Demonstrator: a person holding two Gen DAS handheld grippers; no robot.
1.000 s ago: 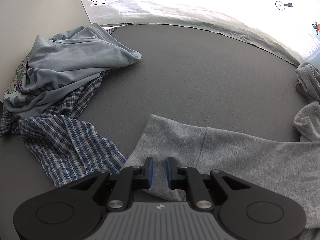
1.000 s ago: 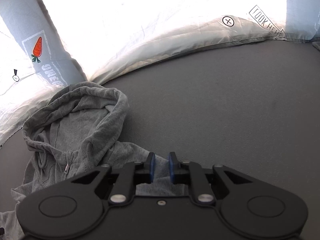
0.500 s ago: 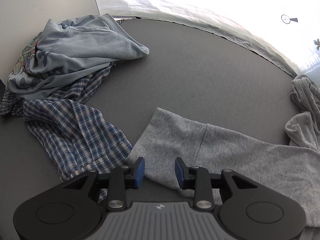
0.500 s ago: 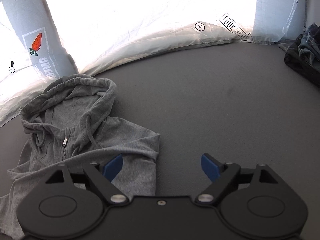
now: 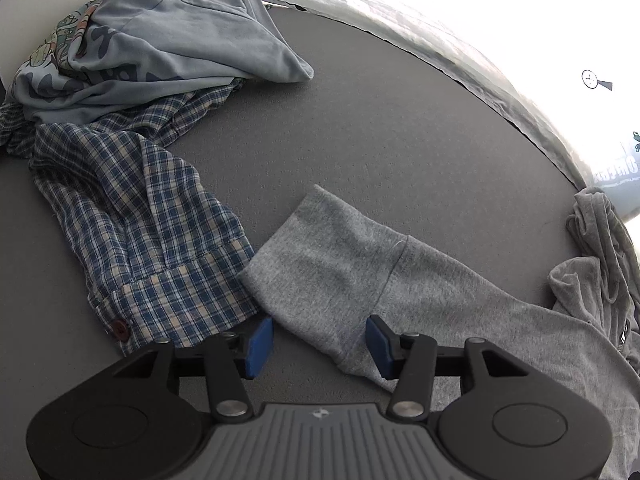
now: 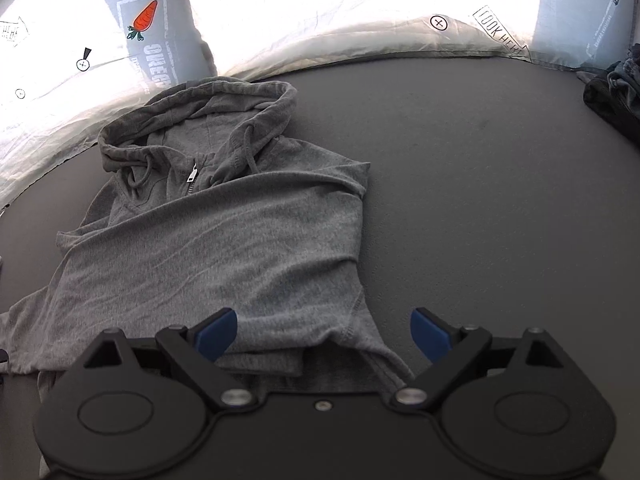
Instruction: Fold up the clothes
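A grey zip hoodie point(image 6: 224, 240) lies on the dark grey mat, hood toward the far white sheet, one sleeve folded across its chest. In the left wrist view its other sleeve point(image 5: 360, 272) stretches out to the left, cuff end near a plaid shirt. My left gripper point(image 5: 318, 344) hovers over the cuff's near edge; its jaws are opening, and the cloth lies between the blue pads without being pressed. My right gripper point(image 6: 324, 332) stands over the hoodie's near hem, jaws still opening wide, and nothing is pinched.
A blue plaid shirt point(image 5: 140, 216) and a pale blue printed top point(image 5: 160, 40) are heaped at the left. A dark garment point(image 6: 612, 96) sits at the far right edge. A white sheet point(image 6: 320, 8) with printed marks rims the mat point(image 5: 400, 140).
Both grippers went from shut to open and let go of the grey cloth. The right one drew back, so more of the hoodie shows. The left view rolled and shifted a little.
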